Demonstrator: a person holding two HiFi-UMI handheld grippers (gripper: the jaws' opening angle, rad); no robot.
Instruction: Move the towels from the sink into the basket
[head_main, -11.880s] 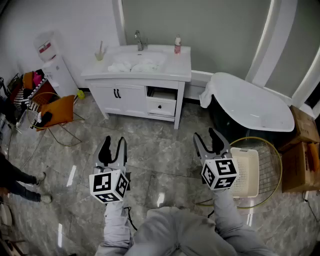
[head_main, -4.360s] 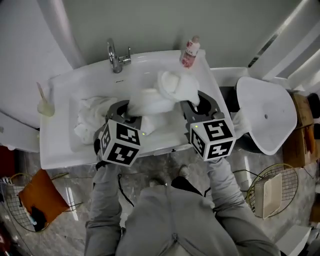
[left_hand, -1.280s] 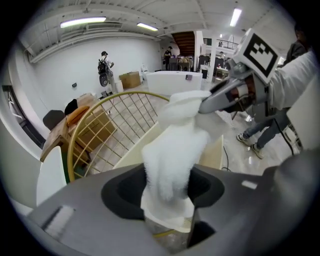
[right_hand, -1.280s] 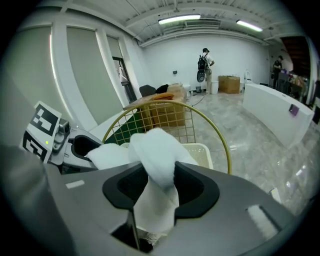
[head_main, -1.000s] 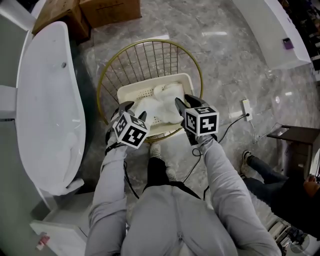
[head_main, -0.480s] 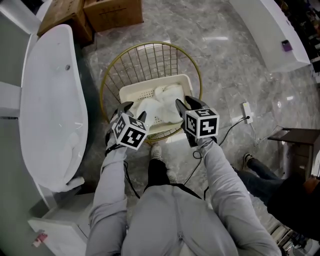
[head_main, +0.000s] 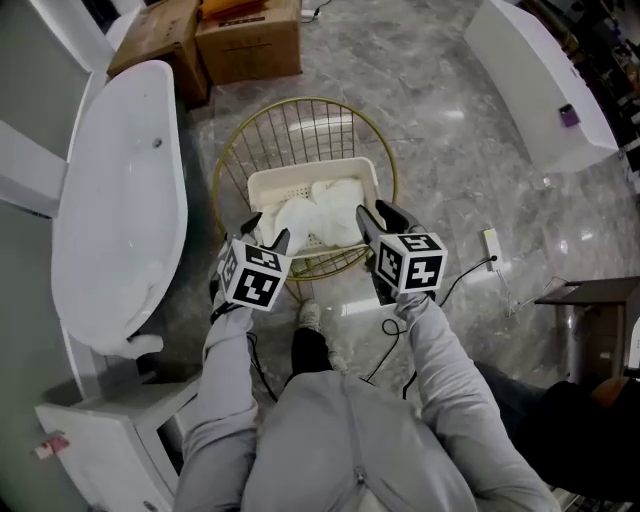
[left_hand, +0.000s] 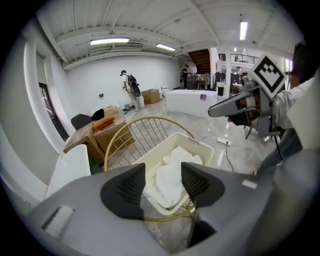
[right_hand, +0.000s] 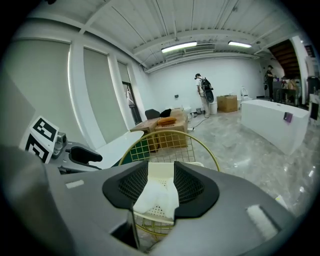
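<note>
A white towel (head_main: 318, 216) lies crumpled inside the cream perforated basket (head_main: 262, 183), which sits in a round gold wire stand (head_main: 300, 130) on the floor. Both grippers hover over the basket's near rim. My left gripper (head_main: 264, 238) is at the near left corner and my right gripper (head_main: 374, 222) at the near right. In the left gripper view the jaws (left_hand: 164, 176) stand apart, with only the towel (left_hand: 182, 156) far below in the gap. The right gripper (right_hand: 161, 173) also stands open, and through its gap I see the towel (right_hand: 159, 195) resting in the basket.
A white bathtub (head_main: 115, 200) runs along the left of the stand. Cardboard boxes (head_main: 250, 40) stand beyond it. A white counter (head_main: 540, 85) is at the far right. A power strip (head_main: 490, 243) with a cable lies on the marble floor to the right. The vanity corner (head_main: 100, 430) is behind me on the left.
The head view has drifted a little. Both grippers stay by the basket's near rim with their jaws as before. The towel lies still in the basket.
</note>
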